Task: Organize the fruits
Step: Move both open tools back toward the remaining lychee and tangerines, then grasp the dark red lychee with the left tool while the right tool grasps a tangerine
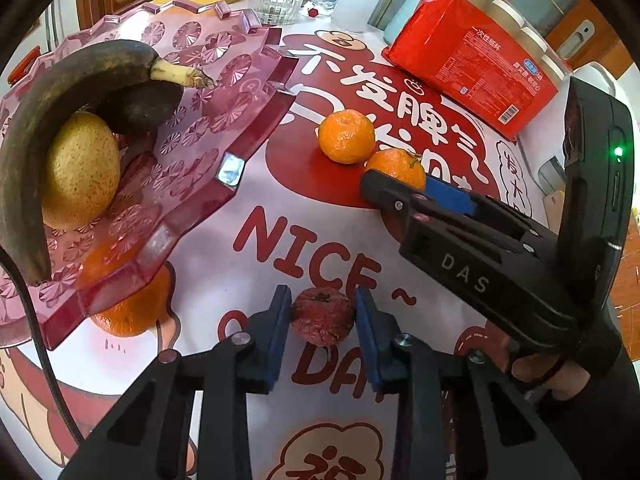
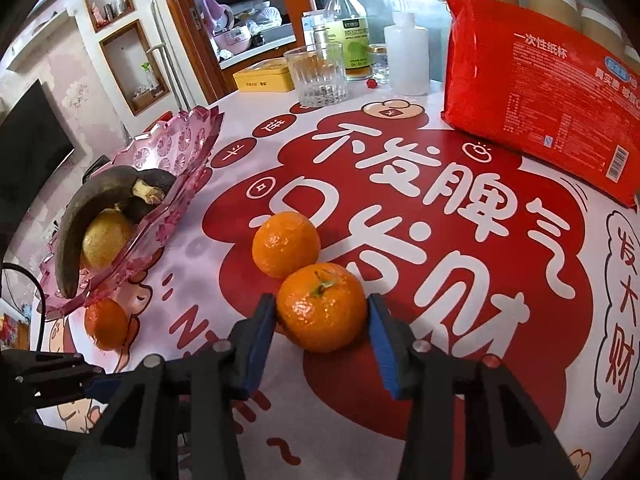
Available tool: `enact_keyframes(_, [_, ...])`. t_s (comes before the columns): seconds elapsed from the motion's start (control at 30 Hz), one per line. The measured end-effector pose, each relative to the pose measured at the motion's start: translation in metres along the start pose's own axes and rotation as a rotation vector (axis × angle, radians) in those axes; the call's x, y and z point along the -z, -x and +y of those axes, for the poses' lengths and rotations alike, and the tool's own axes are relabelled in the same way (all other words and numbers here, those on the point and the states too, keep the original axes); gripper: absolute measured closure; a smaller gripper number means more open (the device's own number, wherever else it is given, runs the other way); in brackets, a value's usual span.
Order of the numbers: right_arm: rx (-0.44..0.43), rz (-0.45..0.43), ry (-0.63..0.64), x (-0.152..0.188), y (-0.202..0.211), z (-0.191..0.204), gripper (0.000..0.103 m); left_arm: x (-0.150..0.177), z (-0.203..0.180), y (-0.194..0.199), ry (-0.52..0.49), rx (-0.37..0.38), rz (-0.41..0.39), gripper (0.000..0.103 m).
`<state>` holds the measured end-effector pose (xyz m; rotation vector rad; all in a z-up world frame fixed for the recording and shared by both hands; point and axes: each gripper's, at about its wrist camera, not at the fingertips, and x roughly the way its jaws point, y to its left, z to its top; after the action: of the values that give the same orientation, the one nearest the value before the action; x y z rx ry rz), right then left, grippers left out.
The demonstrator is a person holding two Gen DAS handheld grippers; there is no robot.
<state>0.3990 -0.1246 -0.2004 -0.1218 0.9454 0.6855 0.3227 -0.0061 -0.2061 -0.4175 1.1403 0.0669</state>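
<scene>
My left gripper (image 1: 322, 316) has its blue pads against both sides of a small wrinkled dark-red fruit (image 1: 322, 317) on the tablecloth. My right gripper (image 2: 322, 312) has its pads against both sides of a mandarin with a green stem (image 2: 321, 307); it also shows in the left wrist view (image 1: 398, 168). A second mandarin (image 2: 286, 244) touches it behind. A pink glass fruit plate (image 1: 256, 120) at left holds a blackened banana (image 1: 72, 80), a yellow pear (image 1: 80, 168) and a dark fruit (image 1: 144, 106). A third mandarin (image 1: 128, 312) lies under the plate's rim.
A red pack of paper cups (image 2: 552, 96) lies at the right back. A drinking glass (image 2: 318, 76), bottles (image 2: 346, 32), a white squeeze bottle (image 2: 406, 56) and a yellow tin (image 2: 266, 76) stand at the table's far edge.
</scene>
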Motion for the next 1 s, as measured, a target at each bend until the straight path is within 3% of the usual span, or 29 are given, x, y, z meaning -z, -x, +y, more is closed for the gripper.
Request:
enact_keyframes(0.6, [0.041,0.073,-0.062,0.026,0.031,0.01,0.058,0.028,-0.002,0.05,-0.052,0.013,-0.02,0.073])
enact_keyframes(1.0, [0.021,0.022,-0.128,0.039,0.077,0.047,0.058,0.043,0.011,0.119,-0.093,0.009,-0.101,0.073])
